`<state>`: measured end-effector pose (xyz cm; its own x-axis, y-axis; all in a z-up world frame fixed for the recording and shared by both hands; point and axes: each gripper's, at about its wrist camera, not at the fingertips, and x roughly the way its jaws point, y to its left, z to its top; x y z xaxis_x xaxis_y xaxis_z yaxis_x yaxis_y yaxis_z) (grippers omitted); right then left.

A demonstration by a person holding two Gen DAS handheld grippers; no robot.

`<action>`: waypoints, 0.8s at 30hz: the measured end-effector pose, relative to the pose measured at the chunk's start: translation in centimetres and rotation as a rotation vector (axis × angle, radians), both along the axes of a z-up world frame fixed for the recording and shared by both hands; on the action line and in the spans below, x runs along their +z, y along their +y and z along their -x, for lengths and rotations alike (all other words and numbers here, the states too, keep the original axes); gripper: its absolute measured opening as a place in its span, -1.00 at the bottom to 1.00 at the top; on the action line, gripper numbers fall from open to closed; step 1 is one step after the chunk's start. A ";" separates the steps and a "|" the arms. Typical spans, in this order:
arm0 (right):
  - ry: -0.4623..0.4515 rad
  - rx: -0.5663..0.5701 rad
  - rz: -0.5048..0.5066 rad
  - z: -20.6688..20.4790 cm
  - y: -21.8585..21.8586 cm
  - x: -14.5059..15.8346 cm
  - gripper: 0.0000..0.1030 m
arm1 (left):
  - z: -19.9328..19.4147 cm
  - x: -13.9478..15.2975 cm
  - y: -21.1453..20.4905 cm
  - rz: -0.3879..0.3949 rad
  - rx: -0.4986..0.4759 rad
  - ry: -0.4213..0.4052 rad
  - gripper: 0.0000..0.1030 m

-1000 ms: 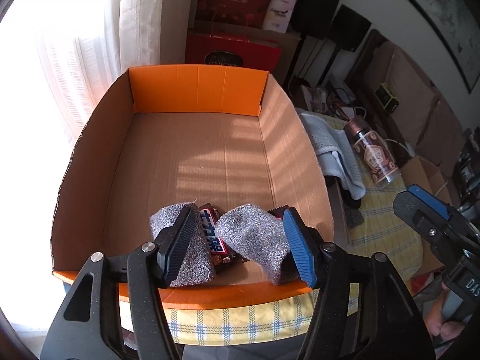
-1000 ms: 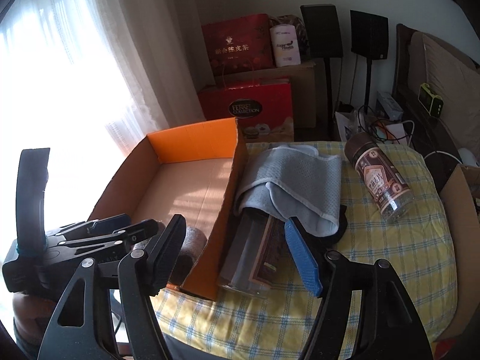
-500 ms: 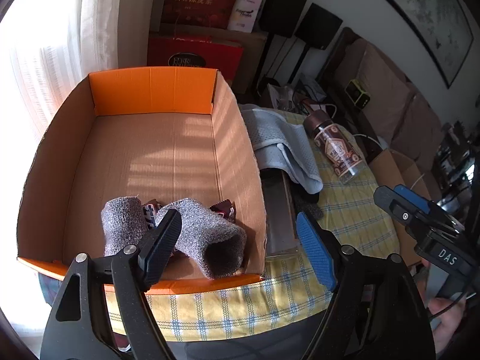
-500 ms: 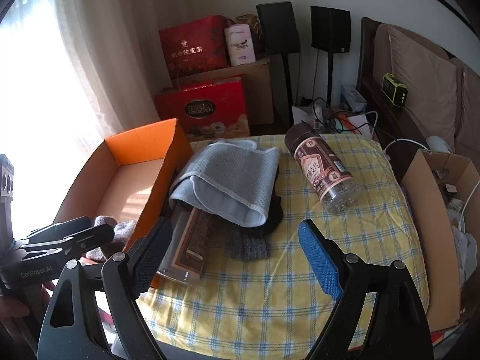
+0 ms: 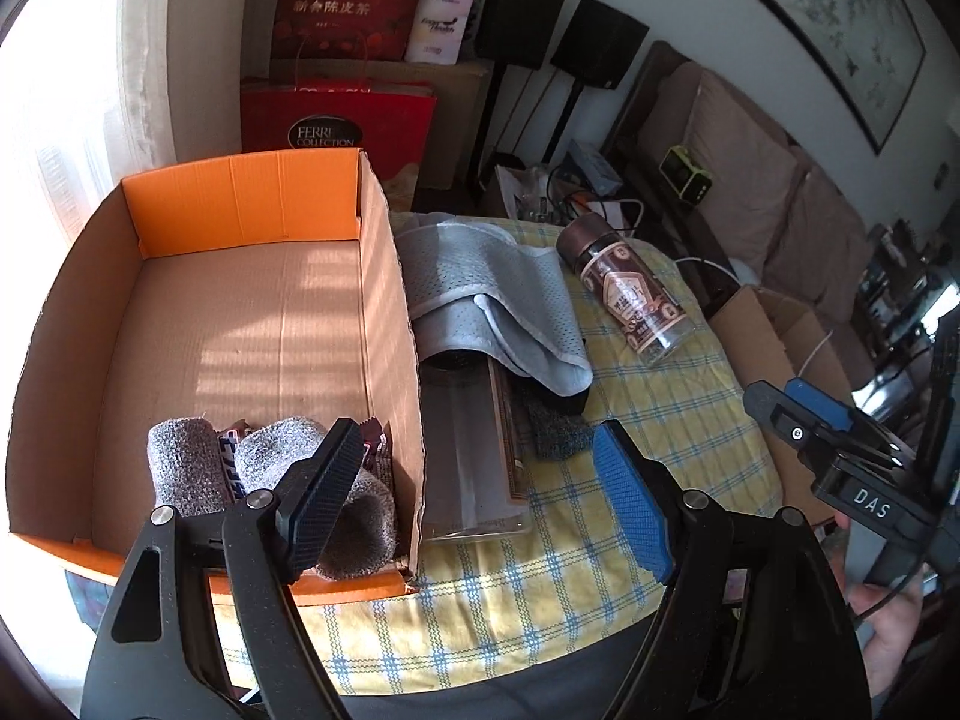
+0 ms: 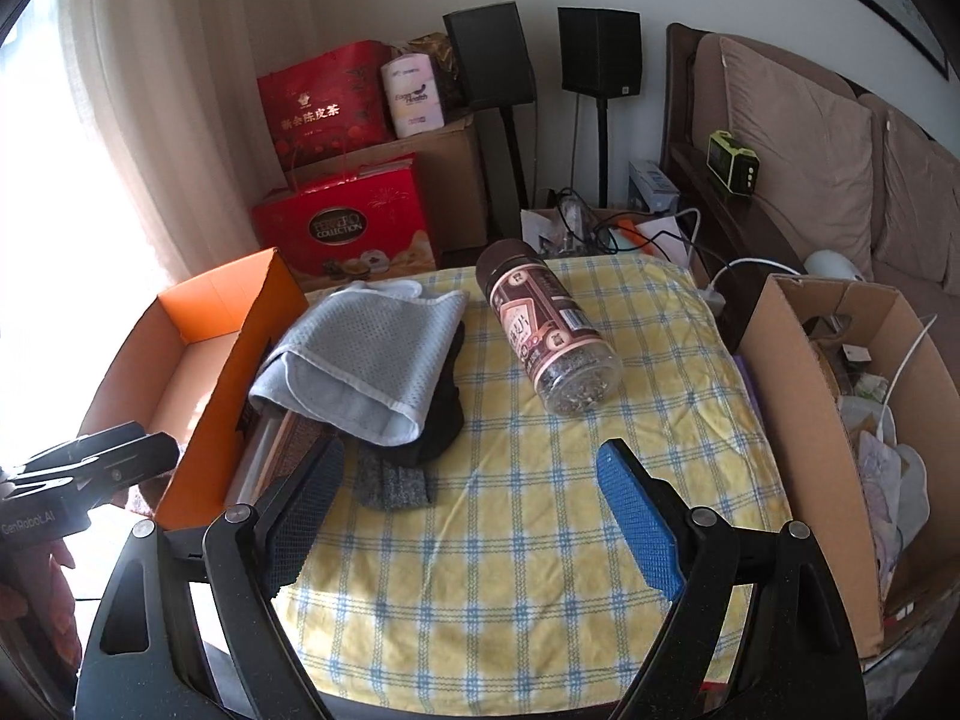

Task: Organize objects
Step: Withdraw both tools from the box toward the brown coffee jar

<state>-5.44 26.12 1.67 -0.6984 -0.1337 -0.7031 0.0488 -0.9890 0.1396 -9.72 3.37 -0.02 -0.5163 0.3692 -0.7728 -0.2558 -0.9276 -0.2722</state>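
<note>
An orange cardboard box (image 5: pixel 240 204) (image 6: pixel 198 312) stands at the table's left. In its near corner lie two grey socks (image 5: pixel 180 468) with candy bars (image 5: pixel 231 459) between them. My left gripper (image 5: pixel 480 486) hangs open above the box's right wall, nothing between its fingers. Right of the box lie a clear flat case (image 5: pixel 468 468), a grey mesh cloth (image 5: pixel 498 294) (image 6: pixel 366 354) over dark cloth, a small grey pad (image 6: pixel 393 480) and a brown jar (image 5: pixel 630 294) (image 6: pixel 546 330) on its side. My right gripper (image 6: pixel 468 510) is open over the checked cloth, holding nothing.
A yellow checked tablecloth (image 6: pixel 540 510) covers the table. An open cardboard carton (image 6: pixel 828 420) full of clutter stands at the right edge. Red gift bags (image 6: pixel 342 228), speakers and a sofa (image 6: pixel 810 150) lie beyond the table. A curtained window is at the left.
The left gripper has let go of the socks and candy bars in the box, opened wider and shifted right. The right gripper has also opened wider and moved right across the tablecloth.
</note>
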 end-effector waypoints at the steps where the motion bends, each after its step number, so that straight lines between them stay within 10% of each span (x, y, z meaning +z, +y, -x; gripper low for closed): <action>1: -0.001 -0.006 0.001 0.0 0.3 -0.1 0.70 | 0.1 0.0 0.4 0.003 -0.004 0.001 0.49; 24: -0.057 -0.005 -0.043 7.2 3.7 -1.3 0.69 | 5.5 -1.1 6.2 0.090 -0.076 -0.061 0.49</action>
<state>-12.60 29.82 0.34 -0.6577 -0.0993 -0.7467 0.0372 -0.9943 0.0996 -15.26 9.59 -1.12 -0.4404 0.3330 -0.8338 -0.3117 -0.9276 -0.2059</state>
